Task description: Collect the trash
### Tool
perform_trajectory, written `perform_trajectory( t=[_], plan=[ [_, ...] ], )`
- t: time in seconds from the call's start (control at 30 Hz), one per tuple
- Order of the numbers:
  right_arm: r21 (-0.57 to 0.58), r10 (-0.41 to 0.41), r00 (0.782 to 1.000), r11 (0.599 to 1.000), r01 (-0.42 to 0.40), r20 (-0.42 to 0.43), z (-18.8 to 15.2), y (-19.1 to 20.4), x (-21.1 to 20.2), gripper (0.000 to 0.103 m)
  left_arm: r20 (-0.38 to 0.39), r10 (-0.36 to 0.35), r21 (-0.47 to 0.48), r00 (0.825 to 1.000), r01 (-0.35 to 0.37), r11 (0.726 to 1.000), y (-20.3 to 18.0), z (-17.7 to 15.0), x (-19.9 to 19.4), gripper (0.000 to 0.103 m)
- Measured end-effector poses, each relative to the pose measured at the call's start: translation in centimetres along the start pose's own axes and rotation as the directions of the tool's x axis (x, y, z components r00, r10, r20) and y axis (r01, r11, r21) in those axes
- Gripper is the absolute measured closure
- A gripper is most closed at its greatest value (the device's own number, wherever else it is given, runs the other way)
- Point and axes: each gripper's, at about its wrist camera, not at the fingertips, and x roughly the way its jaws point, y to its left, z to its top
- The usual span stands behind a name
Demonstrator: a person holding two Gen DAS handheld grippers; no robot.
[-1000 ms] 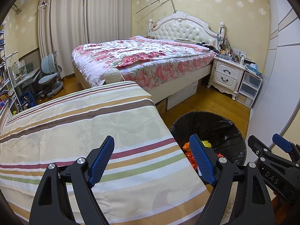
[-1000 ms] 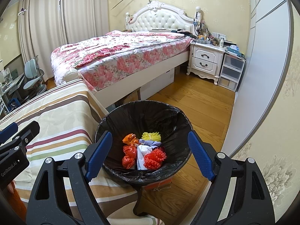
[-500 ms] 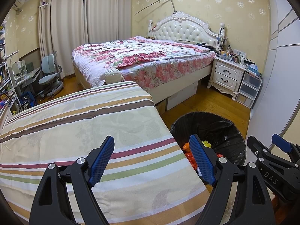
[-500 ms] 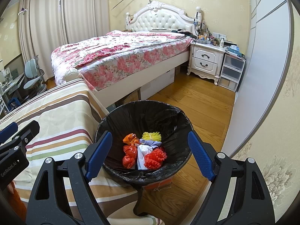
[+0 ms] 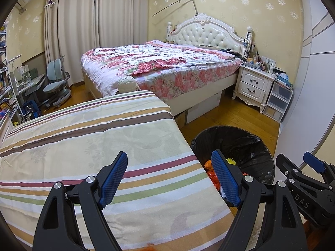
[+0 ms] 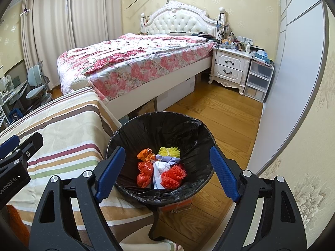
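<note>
Both grippers empty, jaws spread wide: right gripper hangs over the trash bin, left gripper over the striped cloth beside it. Trash sits in the bin's bottom: orange bags, red foam net, yellow net, white wrapper. Task looks about done. Risks: a low right jaw could snag the loose black liner and tip the bin; an orange scrap at the cloth's near edge could get missed.

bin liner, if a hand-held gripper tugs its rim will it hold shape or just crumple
Probably crumples: the liner is thin, wrinkled black film draped loosely over the bin's rim. It likely slips off easily, and the trash inside looks light, so the bin may shift too.
</note>
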Motion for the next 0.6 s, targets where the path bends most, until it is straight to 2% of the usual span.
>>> perform_trajectory(
  t=[0.2,0.43,0.6],
  plan=[
    [-0.001,-0.001,1.0,1.0,0.001,-0.001,0.0,0.0,0.0,0.022,0.003,-0.017,-0.03,1.0,0.017,0.999,0.3,0.2,0.1,0.02],
    [-0.005,0.004,1.0,1.0,-0.004,-0.003,-0.2,0.5,0.1,0.022,0.035,0.034,-0.004,0.999,-0.034,0.999,0.2,0.6,0.0,0.02],
    [-0.022,0.014,1.0,1.0,-0.015,-0.011,-0.3,1.7,0.6,0.022,0.014,0.049,-0.014,0.999,-0.049,0.999,1.1,0.6,0.6,0.02]
  ],
)
